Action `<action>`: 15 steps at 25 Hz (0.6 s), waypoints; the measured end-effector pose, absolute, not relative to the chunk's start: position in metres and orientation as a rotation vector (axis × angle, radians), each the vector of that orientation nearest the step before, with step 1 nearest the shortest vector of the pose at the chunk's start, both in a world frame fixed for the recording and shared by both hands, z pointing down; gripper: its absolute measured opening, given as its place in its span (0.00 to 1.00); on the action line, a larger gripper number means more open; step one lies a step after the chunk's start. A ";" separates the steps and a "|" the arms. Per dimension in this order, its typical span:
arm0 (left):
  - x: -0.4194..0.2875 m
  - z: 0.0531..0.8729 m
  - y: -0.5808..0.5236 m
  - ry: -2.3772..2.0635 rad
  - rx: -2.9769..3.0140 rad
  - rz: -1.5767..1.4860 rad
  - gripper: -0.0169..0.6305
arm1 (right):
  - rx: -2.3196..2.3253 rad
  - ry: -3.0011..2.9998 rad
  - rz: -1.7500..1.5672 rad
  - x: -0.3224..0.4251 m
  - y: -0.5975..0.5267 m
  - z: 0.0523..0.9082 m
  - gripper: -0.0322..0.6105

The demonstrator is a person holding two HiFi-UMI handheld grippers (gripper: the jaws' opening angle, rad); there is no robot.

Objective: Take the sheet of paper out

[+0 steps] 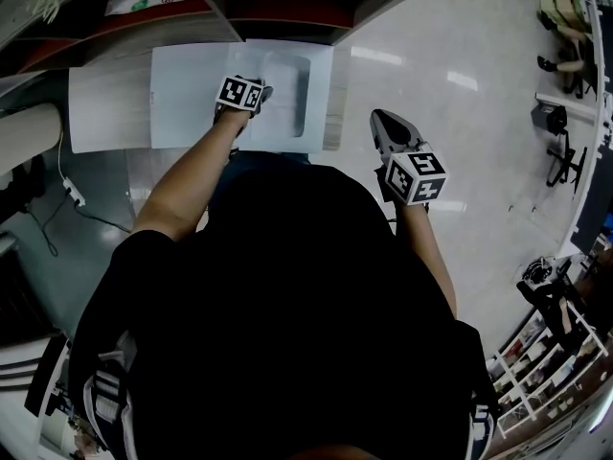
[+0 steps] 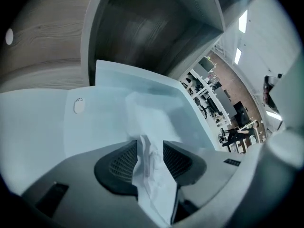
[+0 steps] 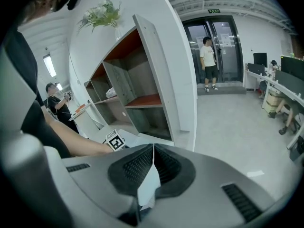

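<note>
A pale translucent document folder [image 1: 192,94] lies on the wooden table, its snap button [image 2: 79,106] near the left edge. A white sheet of paper [image 2: 147,113] lies over the folder's right part. My left gripper [image 1: 261,99] reaches down onto this sheet. In the left gripper view the left gripper [image 2: 150,144] is open, with a crumpled ridge of the paper [image 2: 152,170] standing between the two pads. My right gripper [image 1: 381,118] hangs over the floor right of the table. In its own view the right gripper [image 3: 153,148] is shut on a small slip of white paper [image 3: 148,186].
A shelf unit [image 1: 278,8] with open compartments stands right behind the table [image 1: 105,94]. A cable with a white plug [image 1: 72,195] lies on the floor at the left. One person [image 3: 208,56] stands by glass doors, another [image 3: 57,103] at the left. Desks and chairs [image 1: 565,113] line the right side.
</note>
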State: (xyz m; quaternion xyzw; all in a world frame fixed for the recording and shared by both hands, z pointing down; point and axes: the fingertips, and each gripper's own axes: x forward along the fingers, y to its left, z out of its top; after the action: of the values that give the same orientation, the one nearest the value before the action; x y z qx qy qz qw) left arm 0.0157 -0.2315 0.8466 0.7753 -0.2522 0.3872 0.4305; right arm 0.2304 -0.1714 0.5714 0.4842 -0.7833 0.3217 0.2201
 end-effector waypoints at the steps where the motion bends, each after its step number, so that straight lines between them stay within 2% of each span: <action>1: 0.016 0.848 -0.232 -0.631 1.928 0.971 0.25 | 1.339 -2.167 0.892 0.230 -0.172 0.572 0.07; 15: 0.012 0.859 -0.235 -0.753 1.931 1.140 0.24 | 1.313 -2.164 0.917 0.223 -0.177 0.580 0.07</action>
State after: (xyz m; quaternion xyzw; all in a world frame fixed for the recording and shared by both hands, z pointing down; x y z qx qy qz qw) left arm 0.0119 -0.2348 0.8588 0.7557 -0.2948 0.4460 0.3782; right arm 0.2227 -0.1766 0.5796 0.4754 -0.7837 0.3319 0.2228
